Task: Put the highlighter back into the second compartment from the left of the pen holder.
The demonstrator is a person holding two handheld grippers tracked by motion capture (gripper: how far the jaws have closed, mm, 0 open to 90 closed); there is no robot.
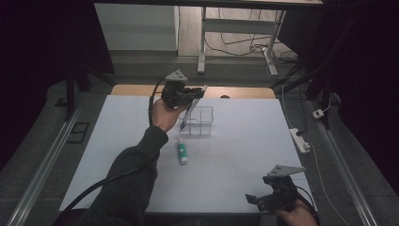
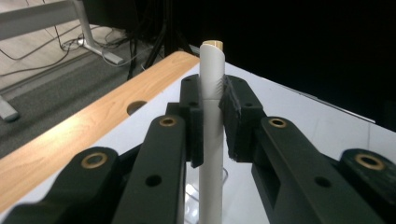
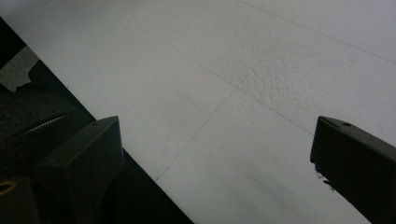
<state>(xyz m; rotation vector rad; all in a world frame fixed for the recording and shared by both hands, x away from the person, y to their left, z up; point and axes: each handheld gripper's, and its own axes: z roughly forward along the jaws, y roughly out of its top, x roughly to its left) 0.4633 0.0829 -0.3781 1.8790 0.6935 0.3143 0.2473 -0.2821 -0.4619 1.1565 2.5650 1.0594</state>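
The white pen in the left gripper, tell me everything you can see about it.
The pen is a slim white cylinder, likely plastic, with a tan end cap on top and a dark tip at the bottom. The left gripper is shut on its barrel, both black pads pressing it. In the high view it hangs tilted, tip down, over the near left corner of the clear organizer; whether the tip touches anything cannot be told.

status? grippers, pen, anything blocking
Left gripper shut on pen, tilted over clear organizer. Right gripper open, idle at near table edge. Glue stick lies before organizer, off the path.
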